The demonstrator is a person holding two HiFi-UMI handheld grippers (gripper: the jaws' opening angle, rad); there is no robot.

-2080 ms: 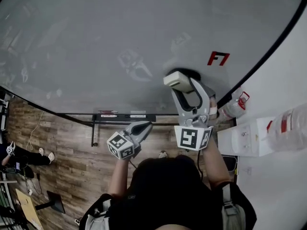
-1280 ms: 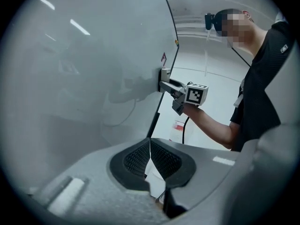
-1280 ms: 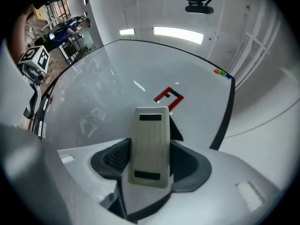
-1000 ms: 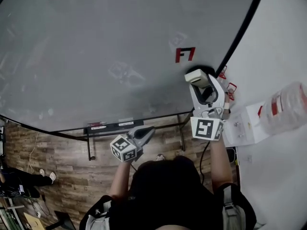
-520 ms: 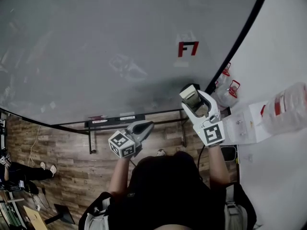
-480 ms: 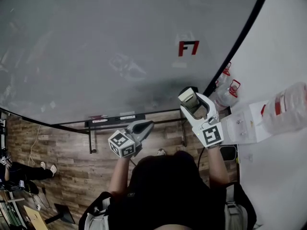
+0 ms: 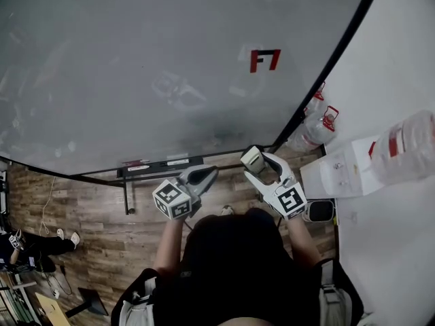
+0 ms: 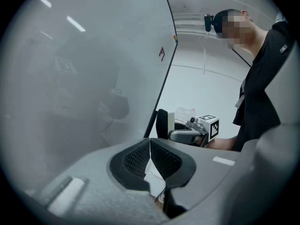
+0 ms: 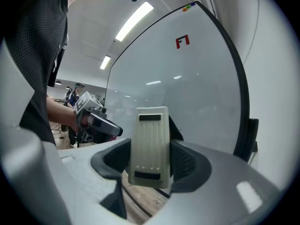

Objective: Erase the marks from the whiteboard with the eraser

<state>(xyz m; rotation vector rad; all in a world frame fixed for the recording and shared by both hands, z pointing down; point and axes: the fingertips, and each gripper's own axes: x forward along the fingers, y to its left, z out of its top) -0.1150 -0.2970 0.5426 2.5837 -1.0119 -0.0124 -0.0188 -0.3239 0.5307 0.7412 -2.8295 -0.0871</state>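
Note:
The whiteboard (image 7: 136, 60) fills the head view, with a red mark (image 7: 264, 60) near its right edge; the same red mark (image 9: 182, 41) shows in the right gripper view and small (image 8: 161, 53) in the left gripper view. My right gripper (image 7: 253, 163) is shut on the cream eraser (image 9: 149, 146), held off the board below its lower edge. The eraser (image 7: 251, 158) shows at the jaw tips in the head view. My left gripper (image 7: 201, 178) is shut with nothing between its pads, also below the board.
Faint smudges (image 7: 177, 87) remain mid-board. The black board frame (image 7: 333, 63) runs down the right. Water bottles (image 7: 312, 124) and a white dispenser (image 7: 340, 172) stand at the right wall. A board stand rail (image 7: 156, 165) lies over the wooden floor (image 7: 81, 216).
My right gripper with the eraser has come down and left, off the board surface to below its lower edge. The left gripper has barely moved.

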